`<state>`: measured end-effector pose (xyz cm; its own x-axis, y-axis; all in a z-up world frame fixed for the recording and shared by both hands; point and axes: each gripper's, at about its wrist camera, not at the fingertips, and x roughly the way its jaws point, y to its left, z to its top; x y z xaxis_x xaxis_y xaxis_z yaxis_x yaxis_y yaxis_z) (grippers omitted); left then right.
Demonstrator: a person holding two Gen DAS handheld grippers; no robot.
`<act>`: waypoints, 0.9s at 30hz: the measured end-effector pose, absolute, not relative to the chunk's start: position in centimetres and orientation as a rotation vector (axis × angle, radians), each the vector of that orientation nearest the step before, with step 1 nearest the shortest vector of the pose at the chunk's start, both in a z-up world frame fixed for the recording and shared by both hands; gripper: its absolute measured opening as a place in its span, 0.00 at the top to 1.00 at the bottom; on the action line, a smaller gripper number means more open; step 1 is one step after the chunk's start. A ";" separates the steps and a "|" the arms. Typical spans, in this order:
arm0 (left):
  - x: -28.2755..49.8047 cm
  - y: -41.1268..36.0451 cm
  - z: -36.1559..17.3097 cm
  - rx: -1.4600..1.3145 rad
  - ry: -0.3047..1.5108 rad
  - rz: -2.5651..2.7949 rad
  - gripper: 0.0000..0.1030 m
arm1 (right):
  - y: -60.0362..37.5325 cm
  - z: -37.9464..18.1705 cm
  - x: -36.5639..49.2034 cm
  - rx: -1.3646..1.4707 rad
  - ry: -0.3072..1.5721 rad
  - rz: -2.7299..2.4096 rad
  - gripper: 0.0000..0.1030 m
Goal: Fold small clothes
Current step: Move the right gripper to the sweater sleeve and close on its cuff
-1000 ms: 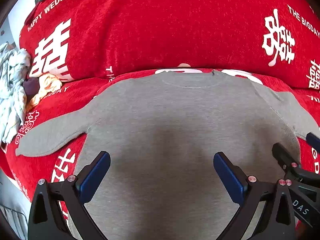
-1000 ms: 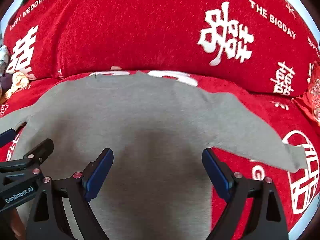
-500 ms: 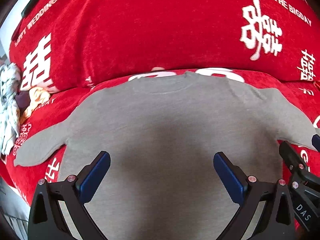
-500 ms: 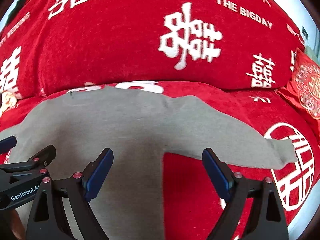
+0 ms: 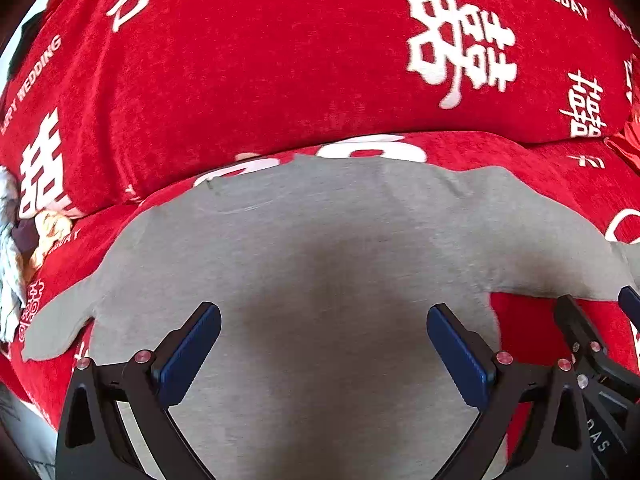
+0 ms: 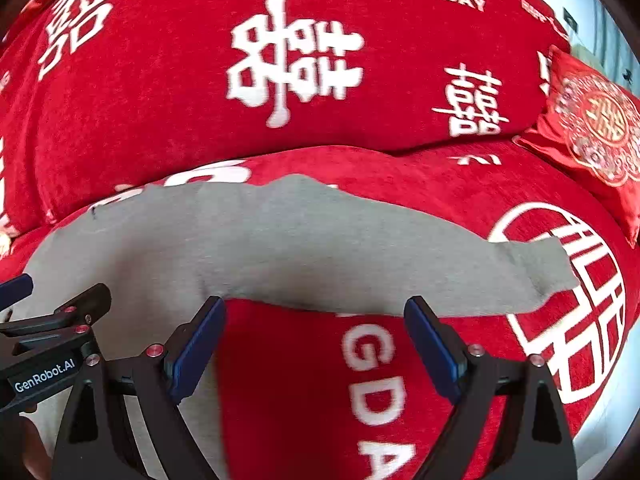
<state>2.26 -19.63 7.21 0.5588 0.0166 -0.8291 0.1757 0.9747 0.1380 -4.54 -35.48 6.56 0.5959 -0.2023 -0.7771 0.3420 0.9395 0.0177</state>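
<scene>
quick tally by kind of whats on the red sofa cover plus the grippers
Grey long-sleeved top: 1, spread flat
Pile of crumpled clothes at the left edge: 1 pile, pieces cannot be counted
Red embroidered cushion: 1
Grippers: 2, left gripper and right gripper, both with jaws open
Total: 5

Red sofa cover [image 5: 248, 80] with white double-happiness signs and English lettering, "THE BIGDAY" among it, spread over backrest and seat alike. At the far right in the right wrist view, a red cushion [image 6: 596, 128] with a round gold and white ornament, leaning against the backrest. At the left edge in the left wrist view, a heap of crumpled cloth [image 5: 12, 264] in pale grey, dark and yellowish pieces, lying on the seat.
</scene>
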 end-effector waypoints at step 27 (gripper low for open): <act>2.9 -30.4 6.1 0.335 0.983 -0.206 0.00 | -46.4 4.0 -7.7 0.274 0.891 -0.517 0.11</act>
<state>2.91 -30.37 6.13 0.5408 -0.0199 -0.8409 0.3196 0.9296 0.1836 -7.73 -46.39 4.04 0.5173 -0.3137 -0.7962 0.5359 0.8442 0.0155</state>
